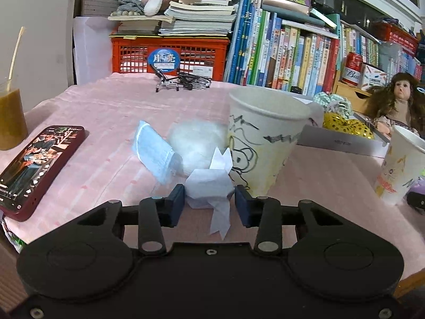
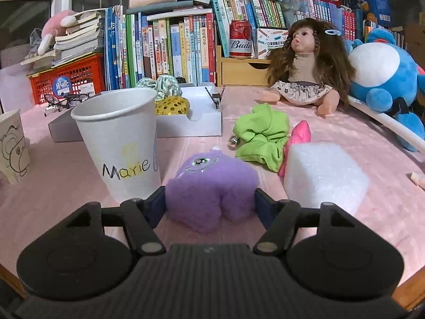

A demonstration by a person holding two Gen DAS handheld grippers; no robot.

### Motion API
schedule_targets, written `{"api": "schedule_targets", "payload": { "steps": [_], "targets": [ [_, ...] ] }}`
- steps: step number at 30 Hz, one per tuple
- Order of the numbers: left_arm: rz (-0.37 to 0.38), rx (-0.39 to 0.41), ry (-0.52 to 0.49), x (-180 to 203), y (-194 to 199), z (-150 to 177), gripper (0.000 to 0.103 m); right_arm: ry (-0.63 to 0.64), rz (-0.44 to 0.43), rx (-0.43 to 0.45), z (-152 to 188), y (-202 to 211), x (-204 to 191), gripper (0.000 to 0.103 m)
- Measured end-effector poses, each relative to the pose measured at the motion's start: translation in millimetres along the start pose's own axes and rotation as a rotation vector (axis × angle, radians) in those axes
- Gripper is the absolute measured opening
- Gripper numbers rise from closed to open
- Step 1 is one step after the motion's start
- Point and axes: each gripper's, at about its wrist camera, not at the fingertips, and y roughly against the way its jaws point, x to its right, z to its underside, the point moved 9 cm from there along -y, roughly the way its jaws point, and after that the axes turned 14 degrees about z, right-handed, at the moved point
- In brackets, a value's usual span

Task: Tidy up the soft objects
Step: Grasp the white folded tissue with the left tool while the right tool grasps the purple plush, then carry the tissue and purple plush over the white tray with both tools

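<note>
My left gripper is shut on a white folded-paper figure resting on the pink tablecloth. Just beyond it lie a white fluffy ball and a pale blue mask, with a drawn-on paper cup to the right. My right gripper is shut on a purple one-eyed plush, its pads pressed into both sides. A paper cup marked "Marie" stands left of the plush. A white foam block, a green cloth and a pink soft piece lie to the right.
A red phone and a cup of brown drink sit at the left edge. A white box holds a yellow sequin item. A doll, a blue plush, books and a red crate line the back.
</note>
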Motion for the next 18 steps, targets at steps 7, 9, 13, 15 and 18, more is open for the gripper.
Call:
{"api": "schedule_targets", "payload": {
  "steps": [7, 9, 13, 15, 18],
  "targets": [
    [0.026, -0.006, -0.007, 10.6, 6.7, 2.1, 0.039, 0.015, -0.001, 0.036, -2.5, 12.6, -1.1, 0.07],
    [0.032, -0.006, -0.01, 13.5, 8.5, 2.2, 0.039, 0.02, -0.002, 0.049, -4.3, 16.5, -1.4, 0.07],
    [0.052, -0.01, -0.015, 19.5, 11.2, 2.5, 0.039, 0.014, -0.008, 0.061, -8.4, 21.3, -1.2, 0.07],
    [0.065, -0.015, -0.022, 23.9, 11.8, 3.1, 0.039, 0.011, -0.011, 0.064, -9.3, 22.3, -1.0, 0.07],
    [0.083, -0.021, -0.035, 31.5, 12.3, 5.2, 0.039, 0.008, -0.014, 0.068, -10.0, 24.0, -1.3, 0.07]
  ]
}}
